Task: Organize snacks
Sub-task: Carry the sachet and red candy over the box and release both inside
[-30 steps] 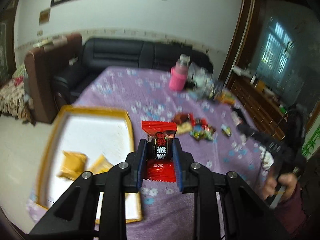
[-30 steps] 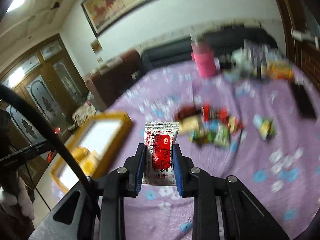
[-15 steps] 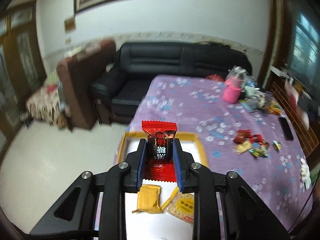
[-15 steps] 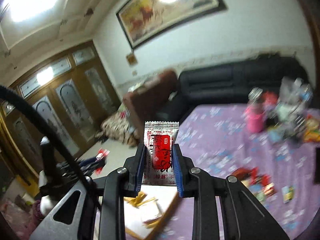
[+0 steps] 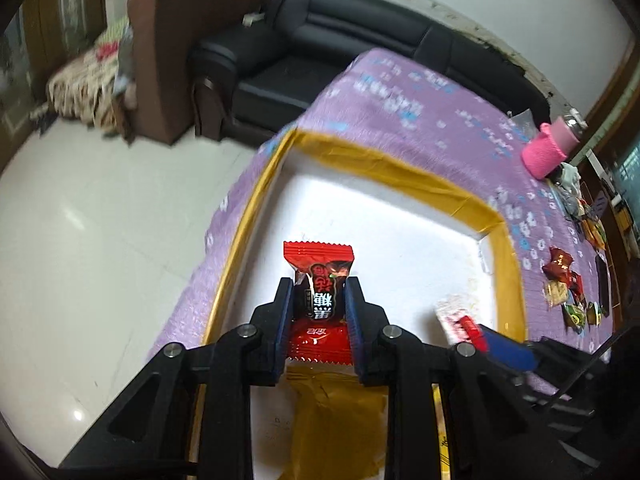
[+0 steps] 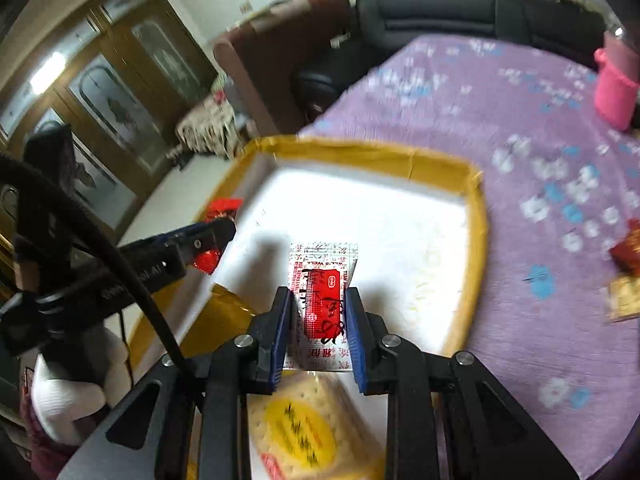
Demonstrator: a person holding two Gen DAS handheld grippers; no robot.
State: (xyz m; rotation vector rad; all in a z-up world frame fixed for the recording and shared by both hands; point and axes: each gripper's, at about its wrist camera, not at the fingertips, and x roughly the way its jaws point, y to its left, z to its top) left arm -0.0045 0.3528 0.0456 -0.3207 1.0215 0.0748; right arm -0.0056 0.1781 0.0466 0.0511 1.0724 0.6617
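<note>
**Two grippers, two snacks, both hanging over the tray**

So both grippers are sitting over the yellow-rimmed tray (image 5: pixel 400 168) at the edge of the purple flowered tabletop (image 5: pixel 420 92), one snack each. The left gripper (image 5: pixel 319 300) is gripping one red candy packet (image 5: pixel 319 276) tight between its jaws, upright, over the tray's white floor. The right gripper (image 6: pixel 319 312) is pinching one white sachet with a red label (image 6: pixel 322 300) the same way.

Already lying in the tray: one mustard-yellow packet (image 5: pixel 340 412) right under the left jaws, and one cracker pack with a yellow round label (image 6: pixel 304 428) under the right jaws. So I'm counting two in the tray and two in the air.

Off to the side on the tabletop a small pile of loose snacks (image 5: pixel 568 284) is waiting, too blurry to count properly. One pink bottle (image 5: pixel 550 148) is standing further back.
</note>
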